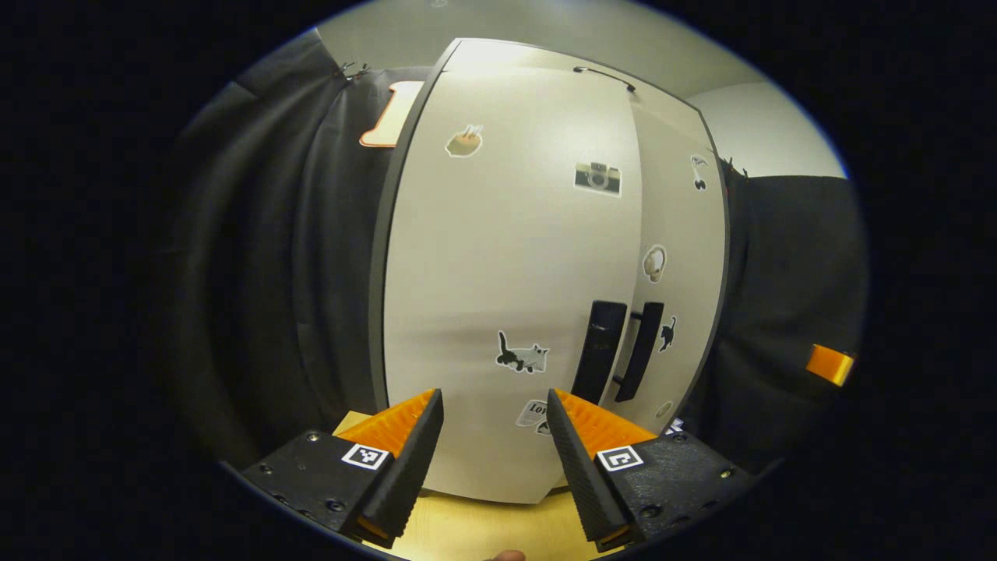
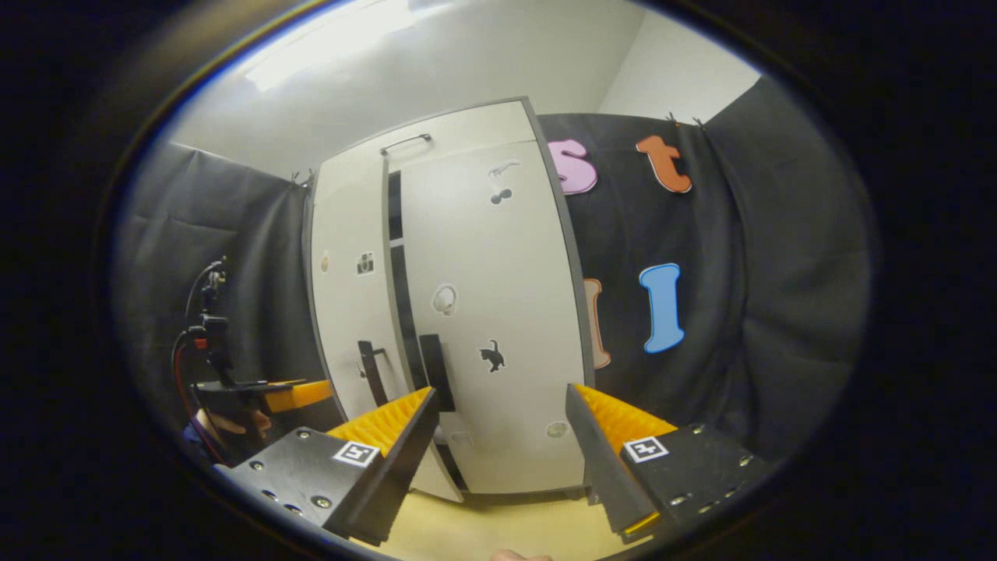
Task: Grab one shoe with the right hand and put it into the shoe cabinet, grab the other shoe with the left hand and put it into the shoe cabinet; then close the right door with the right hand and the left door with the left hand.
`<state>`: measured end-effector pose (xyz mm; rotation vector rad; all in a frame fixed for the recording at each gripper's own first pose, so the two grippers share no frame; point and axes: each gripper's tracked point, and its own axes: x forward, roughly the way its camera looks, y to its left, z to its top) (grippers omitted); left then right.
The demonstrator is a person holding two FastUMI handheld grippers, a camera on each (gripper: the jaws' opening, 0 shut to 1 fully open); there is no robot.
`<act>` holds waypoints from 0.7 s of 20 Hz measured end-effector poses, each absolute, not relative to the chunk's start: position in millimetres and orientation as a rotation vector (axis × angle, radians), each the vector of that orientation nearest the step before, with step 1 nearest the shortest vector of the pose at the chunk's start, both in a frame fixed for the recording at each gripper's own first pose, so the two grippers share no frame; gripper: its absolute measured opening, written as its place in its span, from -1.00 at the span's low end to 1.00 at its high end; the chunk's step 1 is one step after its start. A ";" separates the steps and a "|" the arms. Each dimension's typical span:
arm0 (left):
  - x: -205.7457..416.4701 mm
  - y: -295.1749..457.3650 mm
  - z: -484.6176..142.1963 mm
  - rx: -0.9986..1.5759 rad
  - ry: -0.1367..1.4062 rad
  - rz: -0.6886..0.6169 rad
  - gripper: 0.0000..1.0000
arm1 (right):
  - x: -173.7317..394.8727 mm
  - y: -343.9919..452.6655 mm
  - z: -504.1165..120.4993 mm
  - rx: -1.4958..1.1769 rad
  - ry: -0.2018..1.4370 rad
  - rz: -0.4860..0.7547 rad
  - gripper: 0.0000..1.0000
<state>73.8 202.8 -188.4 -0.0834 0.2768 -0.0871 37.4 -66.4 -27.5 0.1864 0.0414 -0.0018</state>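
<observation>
The white shoe cabinet (image 1: 506, 257) with stickers fills the middle of the left gripper view. Its two black door handles (image 1: 619, 351) sit side by side at the seam. My left gripper (image 1: 494, 436) is open and holds nothing, a short way in front of the left door. In the right gripper view the right door (image 2: 491, 312) faces me, and a dark gap (image 2: 399, 257) runs between it and the left door (image 2: 343, 312). My right gripper (image 2: 502, 436) is open, with nothing between its fingers. The left gripper (image 2: 257, 393) shows far left there, held by a hand.
Black cloth walls (image 2: 740, 312) close in both sides of the cabinet. The pale wooden floor (image 1: 483, 530) runs under the cabinet's foot. An orange part of the other gripper (image 1: 829, 364) shows at the right edge of the left gripper view.
</observation>
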 end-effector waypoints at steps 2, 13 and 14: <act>68.2 202.2 -167.6 -0.109 0.253 -0.096 0.64 | 39.1 -59.2 -21.3 0.179 0.033 0.006 0.92; 28.8 159.7 -54.7 -0.068 0.124 -0.171 0.63 | 40.8 -16.2 39.2 0.097 -0.075 0.072 0.96; 25.4 156.2 -45.5 -0.054 0.107 -0.171 0.75 | 41.9 -12.2 50.0 0.095 -0.094 0.075 0.95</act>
